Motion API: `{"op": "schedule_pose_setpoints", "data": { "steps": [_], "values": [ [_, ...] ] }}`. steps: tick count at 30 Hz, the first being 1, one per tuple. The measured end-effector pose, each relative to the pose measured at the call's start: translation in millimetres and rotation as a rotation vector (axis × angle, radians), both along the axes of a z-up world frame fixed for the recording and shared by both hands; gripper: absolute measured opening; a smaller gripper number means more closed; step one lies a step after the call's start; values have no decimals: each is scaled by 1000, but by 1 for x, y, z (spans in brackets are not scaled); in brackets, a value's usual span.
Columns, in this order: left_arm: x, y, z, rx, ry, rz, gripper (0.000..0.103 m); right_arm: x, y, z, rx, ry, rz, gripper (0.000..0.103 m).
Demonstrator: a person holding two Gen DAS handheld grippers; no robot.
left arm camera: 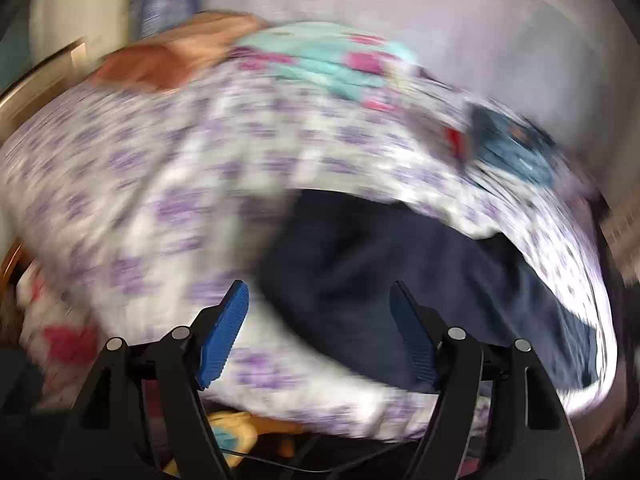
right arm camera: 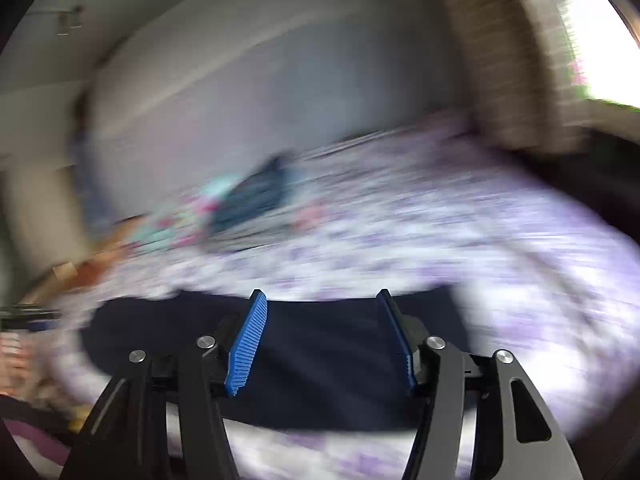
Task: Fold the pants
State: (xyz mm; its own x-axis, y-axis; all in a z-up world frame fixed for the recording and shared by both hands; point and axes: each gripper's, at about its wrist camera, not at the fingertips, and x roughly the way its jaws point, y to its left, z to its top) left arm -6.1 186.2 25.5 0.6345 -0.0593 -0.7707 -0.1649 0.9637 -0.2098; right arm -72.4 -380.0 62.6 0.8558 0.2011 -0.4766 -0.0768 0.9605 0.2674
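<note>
While both views are smeared by blur, the main things can still be told. In the left wrist view, a red and white thing [left arm camera: 60,320] is seen at the far left edge, too blurred to name. An orange cloth [left arm camera: 168,64] is seen at the far left end of the bed [left arm camera: 120,168], which is covered by a white sheet with purple flowers. Next to it, a teal and pink cloth [left arm camera: 320,60] is laid at the far side. The left tongs [left arm camera: 320,300] are held spread apart, and nothing is pinched between the blue pads [left arm camera: 228,328]. The pants [left arm camera: 380,272], dark blue, are laid flat on the bed just past the tongs, more to the right. A folded blue cloth [left arm camera: 512,152] is seen further right, well apart from the pants.

In the right wrist view, the teal cloth [right arm camera: 176,216] and the blue cloth [right arm camera: 256,192] are seen far off at the left, near the wall [right arm camera: 280,92]. The right tongs [right arm camera: 322,308] are held spread apart too, and nothing is pressed between them. The pants [right arm camera: 328,360] are spread flat across the bed [right arm camera: 500,260] below the tongs. A bright window [right arm camera: 600,40] is seen at the top right.
</note>
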Motion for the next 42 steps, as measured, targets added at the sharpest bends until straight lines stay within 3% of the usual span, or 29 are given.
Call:
{"op": "schedule_pose_setpoints", "data": {
  "steps": [2, 4, 6, 9, 10, 11, 12, 14, 16, 21, 23, 25, 28, 29, 30, 31, 33, 34, 35, 36, 37, 40, 42],
  "values": [
    [15, -53, -17, 28, 15, -113, 71, 55, 38, -6, 53, 67, 166, 57],
    [33, -101, -44, 48, 53, -216, 71, 106, 82, -14, 39, 122, 286, 57],
    [48, -125, -66, 108, 70, -227, 71, 153, 127, -22, 13, 153, 374, 57],
    [69, -124, -93, 107, 116, -191, 71, 217, 187, -46, -33, 260, 478, 57],
    [70, -122, -96, 98, 110, -190, 72, 235, 203, -59, -48, 307, 502, 50],
    [69, -125, -96, 117, 97, -196, 72, 252, 219, -75, -66, 367, 529, 4],
    [68, -128, -97, 147, 92, -206, 73, 266, 236, -94, -105, 440, 568, 4],
    [63, -133, -100, 195, 75, -220, 74, 267, 257, -119, -247, 457, 563, 2],
    [59, -133, -103, 207, 57, -233, 74, 269, 256, -131, -274, 419, 538, 2],
    [57, -135, -103, 218, 34, -249, 74, 277, 216, -147, 15, 413, 488, 2],
    [55, -135, -103, 228, 29, -252, 74, 288, 202, -149, 52, 423, 415, 0],
    [53, -133, -100, 214, 33, -242, 74, 290, 197, -146, 98, 410, 427, 0],
    [42, -124, -79, 222, -4, -201, 73, 265, 197, -110, 126, 175, 489, 4],
    [37, -119, -68, 228, -40, -181, 73, 252, 204, -94, 154, 88, 563, 4],
    [32, -111, -54, 231, -84, -151, 75, 244, 212, -86, 180, 60, 630, 4],
    [30, -102, -43, 233, -110, -113, 85, 238, 227, -83, 189, 78, 719, 5],
    [39, -82, -40, 234, -77, -26, 94, 239, 251, -99, 95, 190, 734, 15],
    [53, -66, -53, 233, 9, 30, 94, 248, 260, -119, 23, 282, 687, 13],
    [68, -47, -75, 199, 120, 76, 92, 266, 260, -150, 12, 438, 619, 0],
    [74, -36, -89, 148, 153, 87, 92, 278, 249, -158, 122, 493, 610, 0],
    [72, -37, -90, 179, 111, 100, 92, 286, 238, -156, 189, 501, 597, 0],
    [68, -50, -91, 241, 101, 137, 93, 284, 227, -153, 170, 457, 560, 0],
    [67, -49, -89, 225, 89, 149, 92, 269, 224, -133, 127, 349, 527, 8]
  ]
}}
